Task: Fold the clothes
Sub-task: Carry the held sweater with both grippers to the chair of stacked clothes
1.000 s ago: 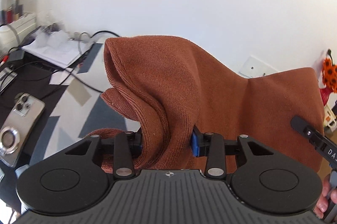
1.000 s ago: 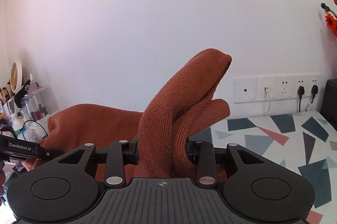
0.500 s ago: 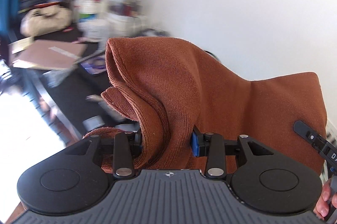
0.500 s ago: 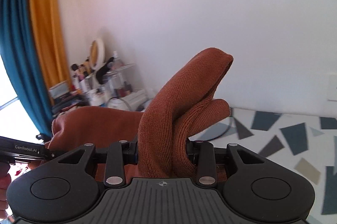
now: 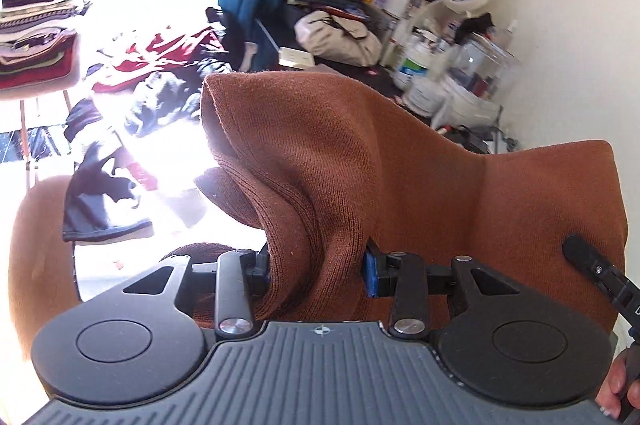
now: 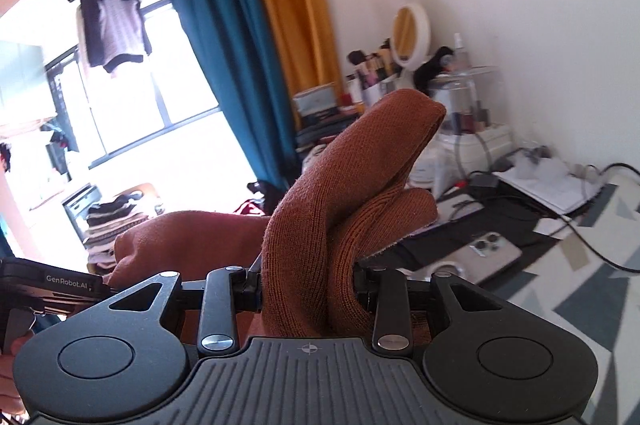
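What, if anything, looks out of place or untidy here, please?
Loose clothes lie strewn in a heap by the window, unfolded. The brown garment is bunched between both grippers, left gripper and right gripper.

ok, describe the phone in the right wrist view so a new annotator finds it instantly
Start at the terrazzo-pattern table on the right, then move to the black mat beside it. The phone lies flat there, back up, just past the brown knit garment; its silver case and cluster of camera lenses separate it from the cables and papers nearby.
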Demonstrator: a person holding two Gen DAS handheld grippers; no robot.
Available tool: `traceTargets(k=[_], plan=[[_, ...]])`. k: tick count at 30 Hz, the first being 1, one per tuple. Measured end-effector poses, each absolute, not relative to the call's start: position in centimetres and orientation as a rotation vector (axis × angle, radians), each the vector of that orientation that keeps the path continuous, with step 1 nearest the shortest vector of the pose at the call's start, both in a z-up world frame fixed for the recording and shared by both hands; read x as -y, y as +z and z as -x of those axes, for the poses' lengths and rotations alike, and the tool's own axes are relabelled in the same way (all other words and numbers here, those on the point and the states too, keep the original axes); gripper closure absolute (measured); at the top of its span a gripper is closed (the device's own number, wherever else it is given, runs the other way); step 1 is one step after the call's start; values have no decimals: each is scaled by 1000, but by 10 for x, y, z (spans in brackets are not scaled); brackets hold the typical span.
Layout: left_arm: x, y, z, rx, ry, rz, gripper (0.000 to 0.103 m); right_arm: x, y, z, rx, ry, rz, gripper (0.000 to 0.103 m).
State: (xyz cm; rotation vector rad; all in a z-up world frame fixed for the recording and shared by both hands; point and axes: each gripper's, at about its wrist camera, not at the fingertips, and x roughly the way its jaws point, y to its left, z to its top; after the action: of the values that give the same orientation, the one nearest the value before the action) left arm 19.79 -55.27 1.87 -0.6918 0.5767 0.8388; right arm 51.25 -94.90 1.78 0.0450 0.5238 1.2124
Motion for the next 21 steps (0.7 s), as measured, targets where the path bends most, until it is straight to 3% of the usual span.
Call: traceTargets(k=[11, 21], plan=[[434, 13, -54, -490, 1025, 782, 64, 749, 25, -386, -554, 1416, 77, 72], [369, 5, 19, -484, 1217, 824, 64, 623, 4, -322, -644, 1591, 121, 72]])
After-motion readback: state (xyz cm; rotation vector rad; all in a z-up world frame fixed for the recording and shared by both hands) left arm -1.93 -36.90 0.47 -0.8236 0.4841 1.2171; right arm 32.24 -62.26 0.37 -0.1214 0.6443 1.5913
